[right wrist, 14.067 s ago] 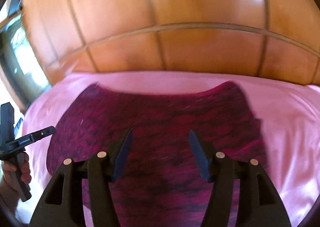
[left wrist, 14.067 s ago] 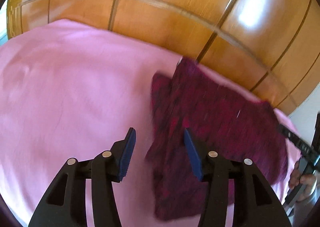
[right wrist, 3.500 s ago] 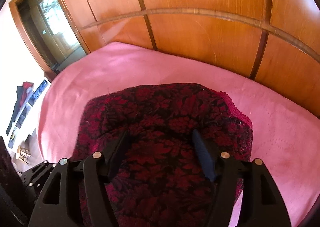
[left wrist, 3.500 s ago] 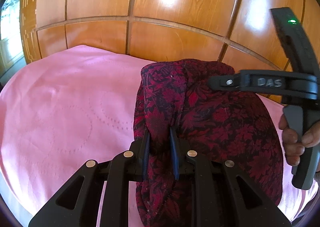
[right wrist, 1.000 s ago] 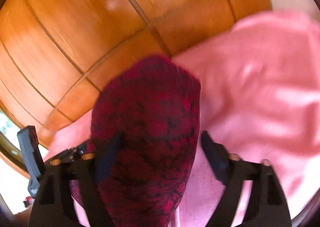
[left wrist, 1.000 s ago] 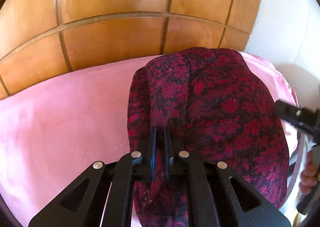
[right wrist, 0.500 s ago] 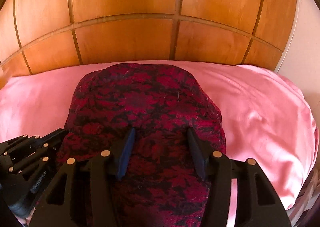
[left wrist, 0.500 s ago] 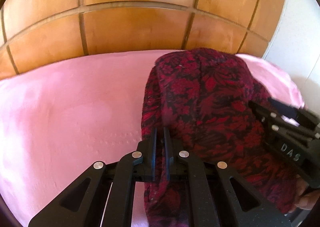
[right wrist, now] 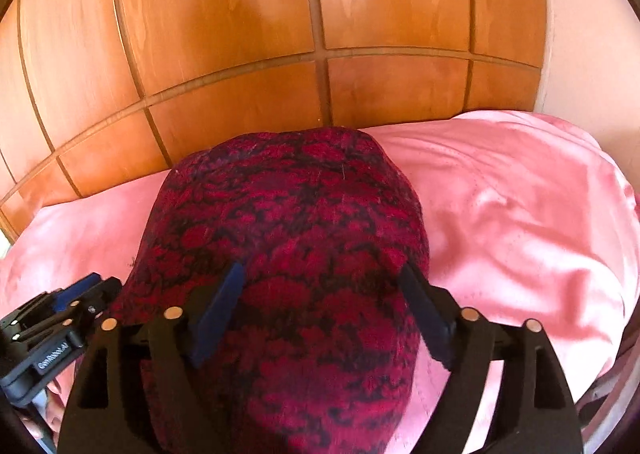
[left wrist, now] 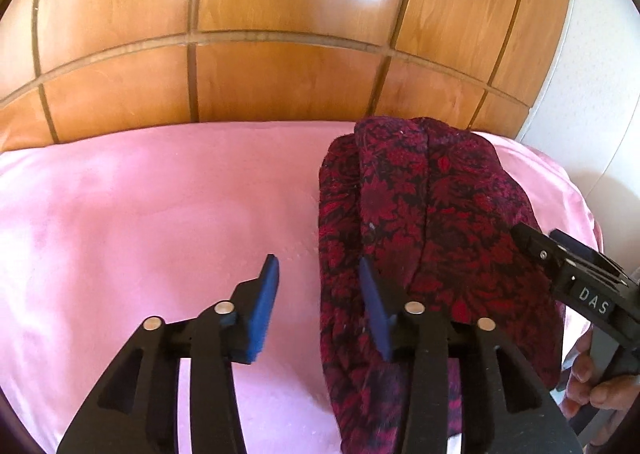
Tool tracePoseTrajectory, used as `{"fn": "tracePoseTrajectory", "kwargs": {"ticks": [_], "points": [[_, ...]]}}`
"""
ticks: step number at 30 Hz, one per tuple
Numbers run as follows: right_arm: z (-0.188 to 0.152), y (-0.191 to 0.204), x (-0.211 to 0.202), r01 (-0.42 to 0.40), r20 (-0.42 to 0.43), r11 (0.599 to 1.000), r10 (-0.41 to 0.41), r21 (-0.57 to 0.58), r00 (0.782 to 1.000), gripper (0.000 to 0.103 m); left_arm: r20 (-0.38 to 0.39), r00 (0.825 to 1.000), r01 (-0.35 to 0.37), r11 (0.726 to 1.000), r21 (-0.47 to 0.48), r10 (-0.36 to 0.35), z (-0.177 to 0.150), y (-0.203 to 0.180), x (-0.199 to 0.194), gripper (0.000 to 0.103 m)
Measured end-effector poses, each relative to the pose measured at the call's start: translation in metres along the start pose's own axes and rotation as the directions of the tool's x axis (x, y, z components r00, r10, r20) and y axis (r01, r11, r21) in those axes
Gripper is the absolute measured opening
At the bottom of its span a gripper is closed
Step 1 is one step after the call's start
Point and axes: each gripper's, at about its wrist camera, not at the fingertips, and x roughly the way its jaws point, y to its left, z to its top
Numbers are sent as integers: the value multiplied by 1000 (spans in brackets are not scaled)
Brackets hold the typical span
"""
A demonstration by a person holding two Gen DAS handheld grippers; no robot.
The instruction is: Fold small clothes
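A dark red and black flowered garment (left wrist: 432,230) lies folded on the pink bed sheet (left wrist: 152,213), near the sheet's right side. My left gripper (left wrist: 318,274) is beside the garment's left edge; its jaws are opening and only pink sheet shows between them. The same garment (right wrist: 288,238) fills the middle of the right wrist view. My right gripper (right wrist: 322,286) hovers over its near part, jaws opening wide, pads off the cloth. The right gripper's body (left wrist: 576,286) and a hand (left wrist: 592,386) show at the right of the left wrist view.
A glossy wooden panelled headboard (left wrist: 280,73) runs along the back of the bed. A white wall (left wrist: 592,93) stands at the right. The sheet is rumpled to the garment's right (right wrist: 520,221). The left gripper's body (right wrist: 52,330) sits at the lower left of the right wrist view.
My left gripper let go of the garment's edge and its jaws spread apart, sliding left off the cloth. The right gripper's jaws widened over the garment.
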Motion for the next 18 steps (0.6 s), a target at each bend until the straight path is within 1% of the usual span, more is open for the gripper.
{"fn": "tracePoseTrajectory", "kwargs": {"ticks": [1,3,5,7,9,10,16,18], "points": [[-1,0,-3,4,5,1000,-4,5,1000,87,7,1000,-2,1000,1,2,-1,0,-3,44],[-7,1,-12,12,16,1000,-12,23,1000,88,26,1000,-12,1000,0,12,-3,0,-11,52],[-11,1,-19,23,26,999,-24,37,999,92,44,999,-19,1000,-3,19,-5,1,-18,55],[-16,4,-30,44,32,998,-45,52,998,94,55,998,-29,1000,-6,30,-6,2,-23,59],[-21,7,-38,53,34,997,-55,57,998,95,69,997,-44,999,-9,45,-7,3,-30,66],[-25,10,-42,60,37,997,-62,54,997,97,75,996,-51,999,-10,52,-8,3,-33,67],[-45,27,-66,151,60,988,-153,42,986,100,106,991,-85,996,5,84,-19,0,-49,80],[-52,29,-72,156,64,986,-159,56,985,100,112,990,-91,996,5,90,-24,-1,-53,84]]}}
